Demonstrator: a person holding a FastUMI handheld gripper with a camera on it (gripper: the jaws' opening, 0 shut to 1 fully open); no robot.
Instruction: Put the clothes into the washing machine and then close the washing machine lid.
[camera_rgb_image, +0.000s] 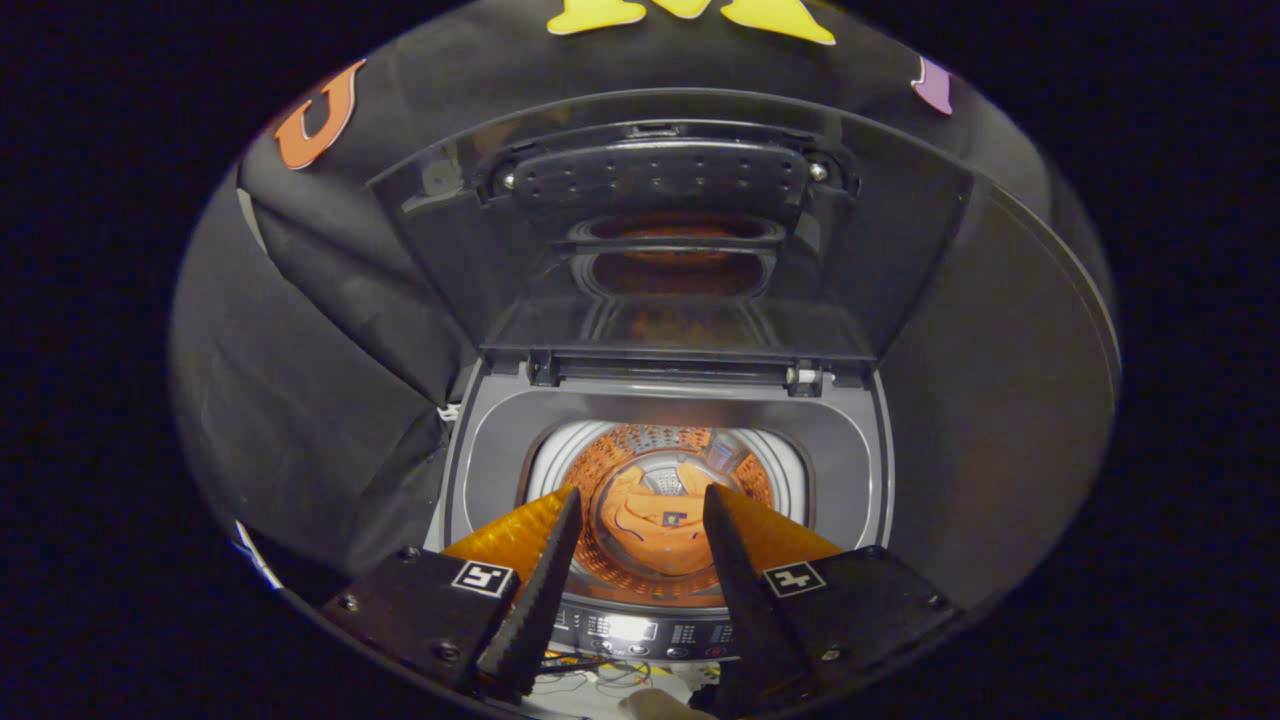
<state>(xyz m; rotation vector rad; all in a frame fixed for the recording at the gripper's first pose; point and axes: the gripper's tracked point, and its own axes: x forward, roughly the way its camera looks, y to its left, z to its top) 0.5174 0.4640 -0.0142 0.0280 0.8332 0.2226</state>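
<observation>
Black cloth hung as backdrop on every side behind the washing machine (668, 470), a top-loader seen from above and in front. Tongs (640, 520) held spread wide, fingers apart with nothing pinched between them, poised over the near rim above the control panel (640, 632). Straight ahead and below, framed in the gap between the fingers, lay the drum (640, 455) with the clothes (655, 525) already inside: an orange garment slumped loosely on the drum floor. Judged soft, light and limp, likely to sag and drape if lifted, best pinched at a raised fold rather than a flat patch. Beyond the drum stood the lid (680, 250), propped upright on its hinge, glossy and rigid, reflecting the drum. Judged stiff and slick, so best pushed or hooked at its top free edge to swing it down. Lid not yet closed.
</observation>
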